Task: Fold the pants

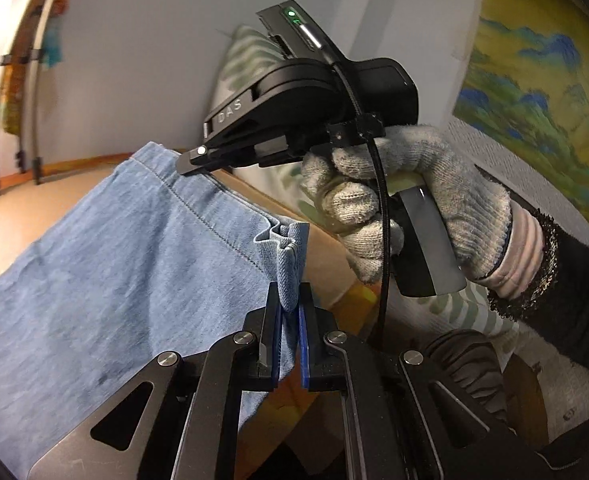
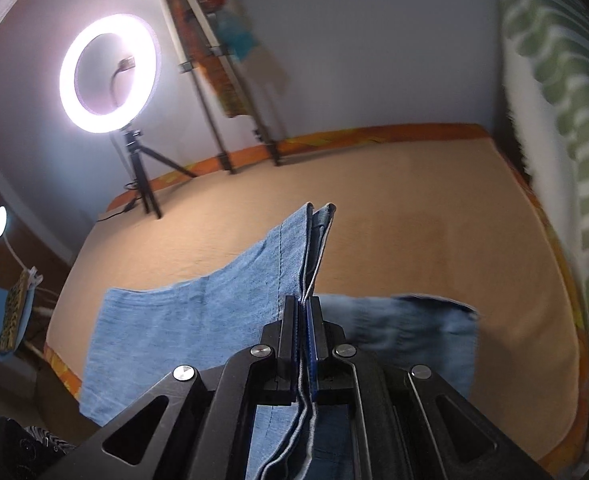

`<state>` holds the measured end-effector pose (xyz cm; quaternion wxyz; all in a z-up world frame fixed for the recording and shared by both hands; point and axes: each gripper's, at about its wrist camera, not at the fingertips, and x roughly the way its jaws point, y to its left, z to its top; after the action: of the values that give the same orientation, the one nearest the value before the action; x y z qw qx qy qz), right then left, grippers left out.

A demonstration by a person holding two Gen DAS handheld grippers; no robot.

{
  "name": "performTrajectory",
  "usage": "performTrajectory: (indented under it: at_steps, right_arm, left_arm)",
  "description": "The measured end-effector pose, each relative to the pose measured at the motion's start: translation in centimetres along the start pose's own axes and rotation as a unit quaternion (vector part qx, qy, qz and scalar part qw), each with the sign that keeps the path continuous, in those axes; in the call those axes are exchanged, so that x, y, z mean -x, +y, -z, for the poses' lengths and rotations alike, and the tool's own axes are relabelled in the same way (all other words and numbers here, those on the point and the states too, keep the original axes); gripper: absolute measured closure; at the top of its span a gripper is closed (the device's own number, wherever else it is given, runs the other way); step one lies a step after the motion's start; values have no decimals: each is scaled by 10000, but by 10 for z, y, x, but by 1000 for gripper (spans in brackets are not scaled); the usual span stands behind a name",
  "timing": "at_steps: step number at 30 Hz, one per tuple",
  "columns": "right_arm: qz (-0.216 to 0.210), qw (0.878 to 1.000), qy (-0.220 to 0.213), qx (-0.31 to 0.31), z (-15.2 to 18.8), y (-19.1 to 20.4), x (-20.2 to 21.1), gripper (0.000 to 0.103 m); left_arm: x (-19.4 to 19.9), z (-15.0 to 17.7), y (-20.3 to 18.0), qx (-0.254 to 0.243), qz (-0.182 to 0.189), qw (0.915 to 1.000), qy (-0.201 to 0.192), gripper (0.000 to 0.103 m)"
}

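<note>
While clamped, both jaws on pants (image 1: pixel 106 264).

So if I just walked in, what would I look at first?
Probably the glowing ring light on its tripod by the far wall, at the edge of the tan mat. Then the blue pants, lifted over the mat, pinched by the left gripper and the right gripper. In the left wrist view, a gloved hand holding the right gripper fills the middle.
</note>
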<state>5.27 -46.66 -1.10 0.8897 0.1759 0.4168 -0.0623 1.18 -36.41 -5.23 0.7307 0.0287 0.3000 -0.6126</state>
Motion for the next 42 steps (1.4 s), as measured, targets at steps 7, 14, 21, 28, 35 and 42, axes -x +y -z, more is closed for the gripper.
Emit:
performTrajectory:
  at_steps: [7, 14, 21, 28, 35, 42]
  right_arm:
    - [154, 9993, 17, -330, 12, -46, 3, 102]
    - [283, 9979, 110, -566, 27, -77, -3, 102]
    - [413, 9965, 257, -674, 39, -93, -19, 102]
    - [778, 9952, 399, -444, 43, -91, -33, 100]
    - [1120, 9936, -79, -136, 30, -75, 3, 77]
    - [772, 9942, -288, 697, 18, -6, 14, 73]
  left_arm:
    - [-33, -4, -8, -121, 259, 9991, 322, 98]
    - [-52, -4, -9, -122, 401, 9975, 574, 98]
    - [-65, -1, -10, 12, 424, 9954, 862, 97]
    - [-47, -10, -13, 66, 287, 9954, 914, 95]
    - [5, -17, 13, 346, -161, 9962, 782, 80]
    - [93, -5, 70, 801, -1179, 9891, 363, 74]
